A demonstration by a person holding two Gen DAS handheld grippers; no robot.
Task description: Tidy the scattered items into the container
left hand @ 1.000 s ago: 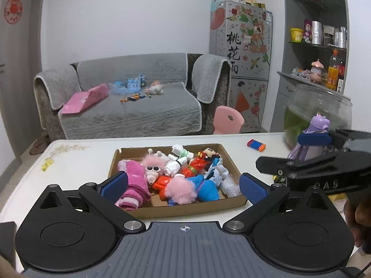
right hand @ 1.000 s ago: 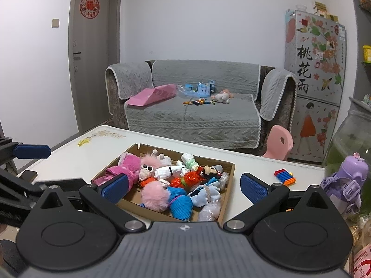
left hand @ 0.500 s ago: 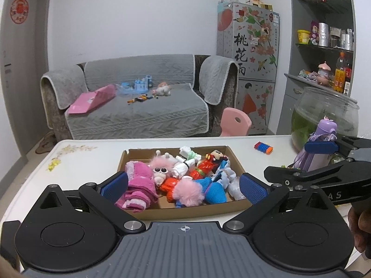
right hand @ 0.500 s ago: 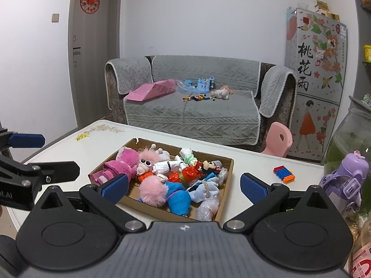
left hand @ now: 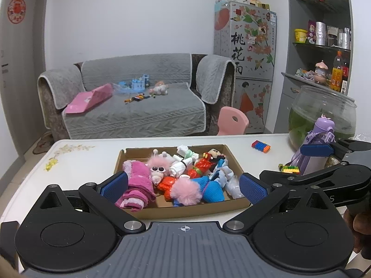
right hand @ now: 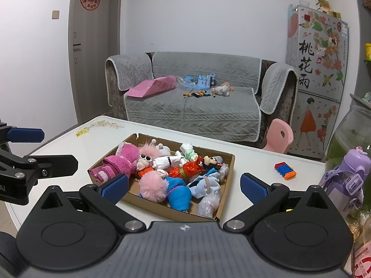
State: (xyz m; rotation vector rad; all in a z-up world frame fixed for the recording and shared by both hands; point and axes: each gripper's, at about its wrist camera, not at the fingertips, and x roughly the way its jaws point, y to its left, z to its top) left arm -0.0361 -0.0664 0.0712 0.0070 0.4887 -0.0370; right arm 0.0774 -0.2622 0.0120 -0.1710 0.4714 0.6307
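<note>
Shallow cardboard box [left hand: 185, 208] heaped with fluffy pink plush [left hand: 185, 191], ribbed blue fabric, crinkly red wrap, centred on glossy white table [left hand: 81, 162], at twelve o'clock beyond left gripper [left hand: 183, 185] and right gripper [right hand: 184, 185], both spread wide, seemingly empty.

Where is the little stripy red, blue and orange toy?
The stripy toy lies on the white table, outside the cardboard box, to the box's right. In the right wrist view it sits between the box and the purple bottle.
</note>
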